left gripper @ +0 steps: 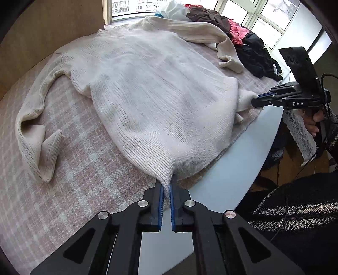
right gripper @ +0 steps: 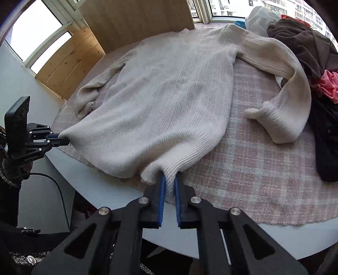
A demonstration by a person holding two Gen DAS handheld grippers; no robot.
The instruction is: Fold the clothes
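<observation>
A cream knitted sweater (left gripper: 152,88) lies spread flat on a pink checked cloth, neck away from me and both sleeves bent at its sides. My left gripper (left gripper: 166,186) is shut on the hem's left corner, the knit pinched between its blue pads. My right gripper (right gripper: 169,186) is shut on the hem's right corner in the same way. Each gripper also appears in the other view: the right gripper (left gripper: 258,100) at the sweater's far hem corner, the left gripper (right gripper: 63,140) at the left one. The sweater (right gripper: 169,101) is stretched a little between the two corners.
The pink checked cloth (left gripper: 63,201) covers a round pale table (left gripper: 232,179). A pile of dark, brown and pink clothes (right gripper: 316,63) lies at the table's far right side. A wooden panel (right gripper: 135,19) and windows stand beyond. A person's patterned sleeve (left gripper: 295,207) is near the table edge.
</observation>
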